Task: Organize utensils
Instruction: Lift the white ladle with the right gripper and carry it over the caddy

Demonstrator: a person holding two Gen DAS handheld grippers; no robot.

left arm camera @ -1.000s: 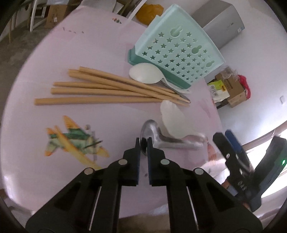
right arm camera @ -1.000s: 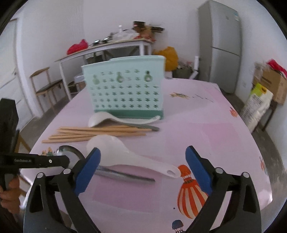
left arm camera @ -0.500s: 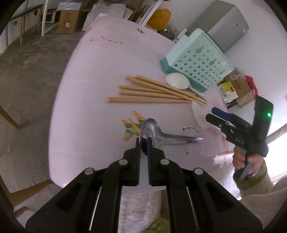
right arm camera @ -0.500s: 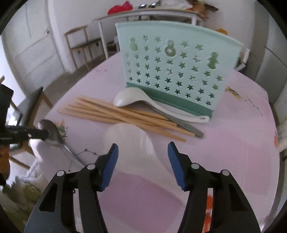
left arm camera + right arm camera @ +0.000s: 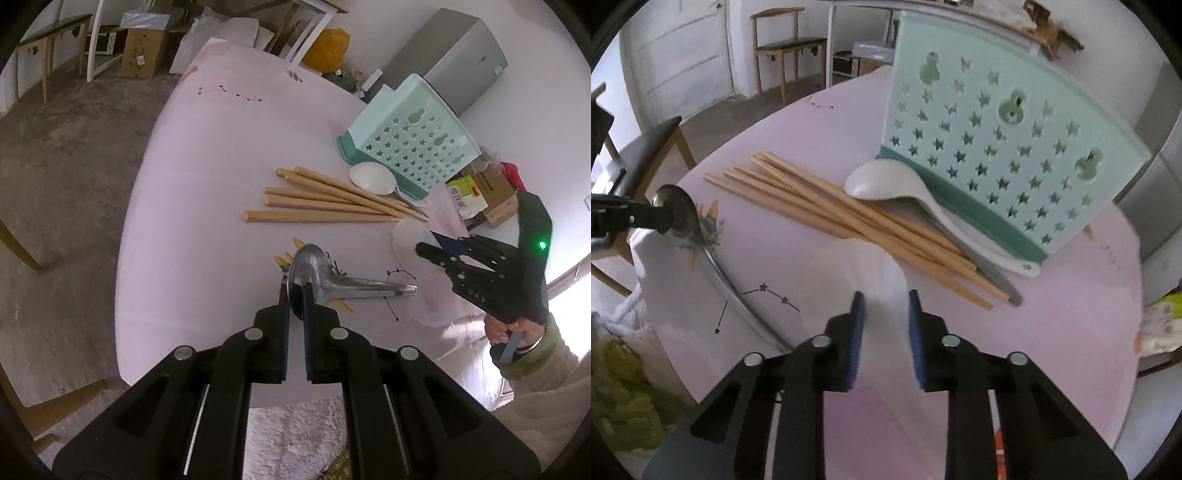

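Right gripper [image 5: 884,314] jaws just closing around blurred white spoon [image 5: 857,273]; contact unclear; left gripper [image 5: 295,295] clamped on metal spoon [image 5: 314,269]; holder [image 5: 1008,147] at 1 o'clock.

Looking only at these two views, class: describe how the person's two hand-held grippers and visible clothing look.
The left gripper has black angular plastic arms with round silver screws and dark blue pads. The right gripper is built alike, with brighter blue ribbed pads; in the left wrist view its black body shows a green light. The hand holding it wears a silver bangle and a fuzzy cream-green sleeve.
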